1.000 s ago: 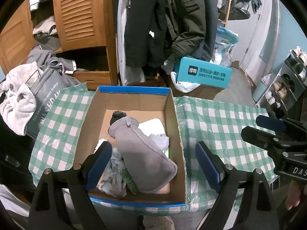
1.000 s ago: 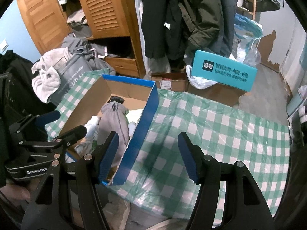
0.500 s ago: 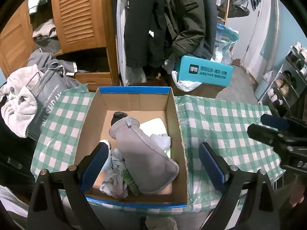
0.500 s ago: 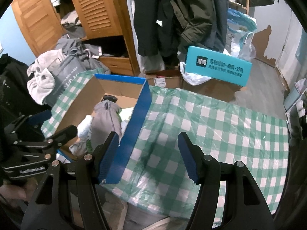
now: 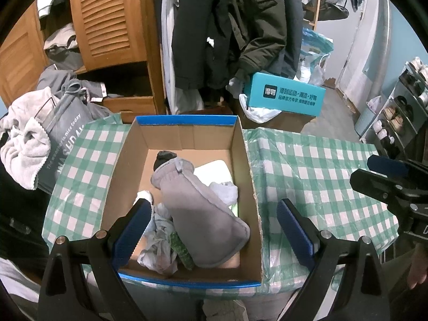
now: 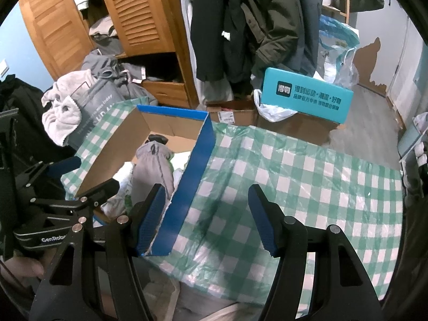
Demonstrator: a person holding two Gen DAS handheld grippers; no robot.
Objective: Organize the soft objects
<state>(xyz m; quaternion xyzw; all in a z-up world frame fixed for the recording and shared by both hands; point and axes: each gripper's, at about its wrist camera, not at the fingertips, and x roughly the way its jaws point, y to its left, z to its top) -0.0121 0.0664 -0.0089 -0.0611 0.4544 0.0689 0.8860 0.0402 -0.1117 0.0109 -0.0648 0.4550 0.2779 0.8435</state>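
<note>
A blue-rimmed cardboard box (image 5: pixel 184 121) stands on the green checked table (image 5: pixel 307 176). Inside lies a large grey soft pouch (image 5: pixel 200 214), over pale cloths (image 5: pixel 160 251), a white piece (image 5: pixel 214 167) and a green patterned bit (image 5: pixel 182 248). My left gripper (image 5: pixel 212 232) hovers above the box's near end, jaws wide open with nothing between them. My right gripper (image 6: pixel 207 220) hangs open over the tablecloth just right of the box's blue wall (image 6: pixel 192 176); the same pouch (image 6: pixel 155 168) shows past it.
A grey tote bag with towels (image 5: pixel 40 139) leans at the table's left. Behind are a wooden wardrobe (image 5: pixel 112 18), hanging coats (image 5: pixel 227 26) and a teal carton (image 5: pixel 286 96). Shoe shelves (image 5: pixel 401 101) stand far right.
My left gripper's jaws have spread a little wider. Both views have drawn back slightly from the box. The contents of the box have not moved.
</note>
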